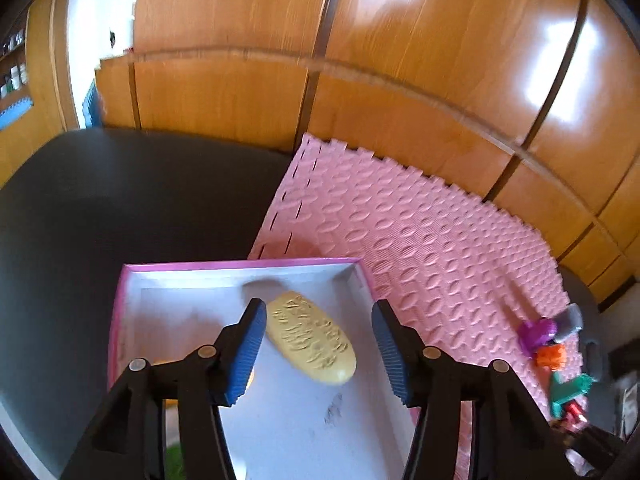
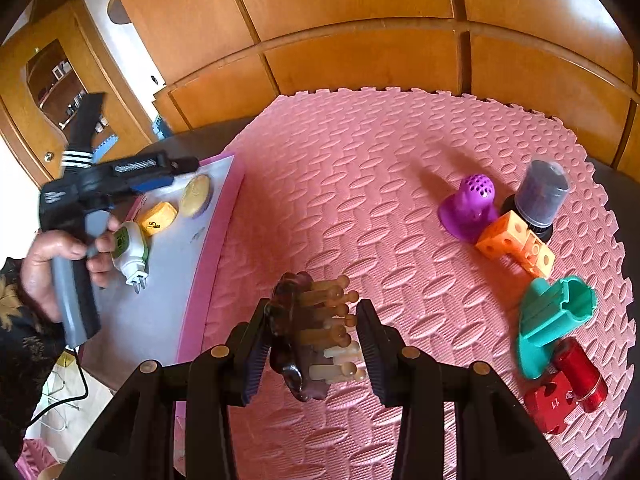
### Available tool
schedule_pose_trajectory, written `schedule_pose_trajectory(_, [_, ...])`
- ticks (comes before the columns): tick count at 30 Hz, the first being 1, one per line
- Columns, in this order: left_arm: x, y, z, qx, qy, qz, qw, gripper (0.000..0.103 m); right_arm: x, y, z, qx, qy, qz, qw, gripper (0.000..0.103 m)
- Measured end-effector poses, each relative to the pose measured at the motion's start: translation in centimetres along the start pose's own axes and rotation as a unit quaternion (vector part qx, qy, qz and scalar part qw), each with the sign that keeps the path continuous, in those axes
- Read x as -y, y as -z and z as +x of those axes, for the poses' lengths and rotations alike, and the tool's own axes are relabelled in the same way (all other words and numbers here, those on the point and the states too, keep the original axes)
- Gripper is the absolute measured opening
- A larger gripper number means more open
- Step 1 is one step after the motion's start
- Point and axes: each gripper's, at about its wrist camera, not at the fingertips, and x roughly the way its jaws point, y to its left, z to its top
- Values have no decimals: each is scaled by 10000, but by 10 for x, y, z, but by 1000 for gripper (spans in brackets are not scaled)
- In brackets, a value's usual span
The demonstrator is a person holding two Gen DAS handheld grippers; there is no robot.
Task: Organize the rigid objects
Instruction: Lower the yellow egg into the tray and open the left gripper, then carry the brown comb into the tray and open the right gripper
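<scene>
Right hand-held gripper [image 2: 312,344] brackets a brown brush with pale round-tipped pegs [image 2: 312,332]; the brush lies on the pink foam mat [image 2: 360,184], its dark back against the left pad, its peg tips pointing toward 3 o'clock and reaching close to the right pad. Whether the jaws already press it cannot be told; they stand narrow around it. The brush's long axis runs roughly 12-to-6 in the right wrist view, along the fingers. The right hand is the nearer one. The pink-rimmed tray [image 2: 208,248] lies at about 9 to 10 o'clock from this gripper, just beside the mat edge, so a transfer would likely go left. Left hand-held gripper [image 1: 318,350] hangs over the tray [image 1: 240,266] with jaws wide apart, holding nothing; a yellow oval embossed piece [image 1: 310,338] lies on the tray floor between its fingers, long axis 10-to-4. Remaining toys [image 2: 532,248] cluster at 2 to 3 o'clock.
</scene>
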Motion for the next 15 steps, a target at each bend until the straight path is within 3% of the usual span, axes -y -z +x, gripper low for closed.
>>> schedule_pose_trajectory(6, [-14,27,-61,342,-46,-96,9994,62,-22,-8,-1,20,-190,-245,9995,42])
schedule_pose_trajectory(15, [-58,77,-107,501,-459,-348,9971,62,-109,-37,18,11,-646,-1358,9886,42])
